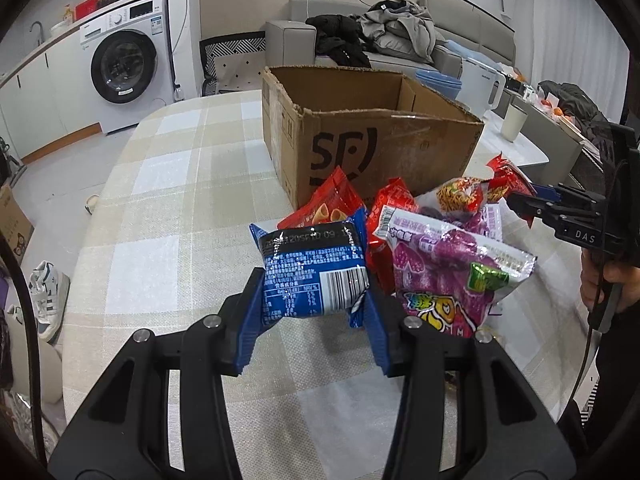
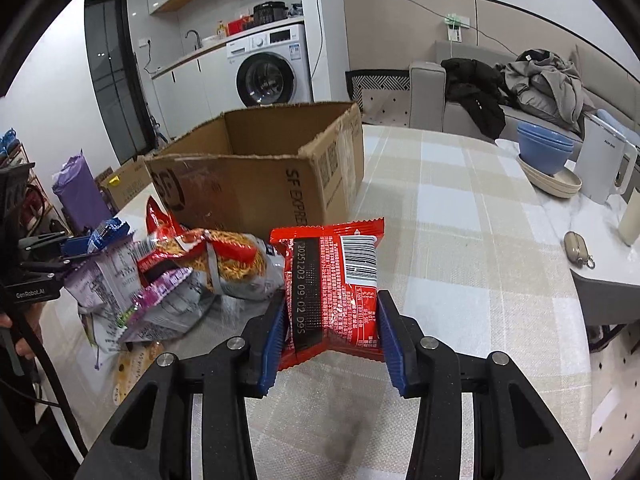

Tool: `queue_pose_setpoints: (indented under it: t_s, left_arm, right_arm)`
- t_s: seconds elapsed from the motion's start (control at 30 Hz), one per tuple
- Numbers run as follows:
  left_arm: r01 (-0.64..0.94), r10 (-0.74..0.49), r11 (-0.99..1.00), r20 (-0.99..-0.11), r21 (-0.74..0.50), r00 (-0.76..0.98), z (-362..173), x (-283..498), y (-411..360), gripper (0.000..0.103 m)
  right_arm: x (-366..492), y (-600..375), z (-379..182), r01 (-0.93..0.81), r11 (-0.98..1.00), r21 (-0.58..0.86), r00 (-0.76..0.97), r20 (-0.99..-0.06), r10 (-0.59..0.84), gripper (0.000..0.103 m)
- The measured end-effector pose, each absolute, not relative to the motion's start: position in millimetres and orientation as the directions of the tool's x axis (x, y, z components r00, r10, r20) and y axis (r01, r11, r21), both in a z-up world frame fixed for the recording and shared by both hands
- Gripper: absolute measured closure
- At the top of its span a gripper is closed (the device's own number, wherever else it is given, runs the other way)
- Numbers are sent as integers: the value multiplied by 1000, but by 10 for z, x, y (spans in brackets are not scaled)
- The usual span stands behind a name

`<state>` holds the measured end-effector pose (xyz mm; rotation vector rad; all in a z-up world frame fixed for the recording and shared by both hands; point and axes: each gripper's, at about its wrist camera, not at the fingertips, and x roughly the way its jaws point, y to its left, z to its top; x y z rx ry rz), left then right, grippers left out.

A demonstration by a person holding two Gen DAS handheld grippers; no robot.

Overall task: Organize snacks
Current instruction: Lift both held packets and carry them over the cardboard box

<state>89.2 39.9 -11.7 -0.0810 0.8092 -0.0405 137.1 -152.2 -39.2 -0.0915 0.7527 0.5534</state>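
Note:
My left gripper [image 1: 316, 300] is shut on a blue snack packet [image 1: 314, 268], held above the checked tablecloth, in front of the open cardboard box [image 1: 376, 140]. My right gripper [image 2: 330, 320] is shut on a red snack packet [image 2: 332, 280], held up in front of the same box [image 2: 256, 172]. Between them lies a pile of snacks: a purple bag [image 1: 444, 272], red bags [image 1: 328, 204] and a noodle-print bag [image 2: 228, 264]. The right gripper shows in the left wrist view [image 1: 520, 204], the left gripper in the right wrist view [image 2: 76, 246].
Blue bowls on plates [image 2: 544, 156], a white kettle [image 2: 604, 164], a cup [image 1: 514, 122] and a small pouch [image 2: 578, 250] stand on the table's right side. A sofa with clothes [image 1: 384, 36] lies behind. A washing machine [image 1: 124, 60] stands at the back left.

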Motion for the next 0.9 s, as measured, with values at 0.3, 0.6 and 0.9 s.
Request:
queue_pose_setpoints:
  t_s: [0.3,0.6,0.9]
  left_arm:
    - [-5,-57,996,-674,-90,736,164,689,335,60]
    - [-12,-45,996,-641,-85,766,434,549,273,60]
    - [-17,-44,996,-625,-91,779,581,510,225,60]
  right_arm:
    - [1295,-1539,-213,-522,839,152,617,-611,495,59]
    - [1243,-1531,-106,-521,837,167,644,-567,514,59]
    - [1181,-1545,60,-531,828,183,677,-496,544,59]
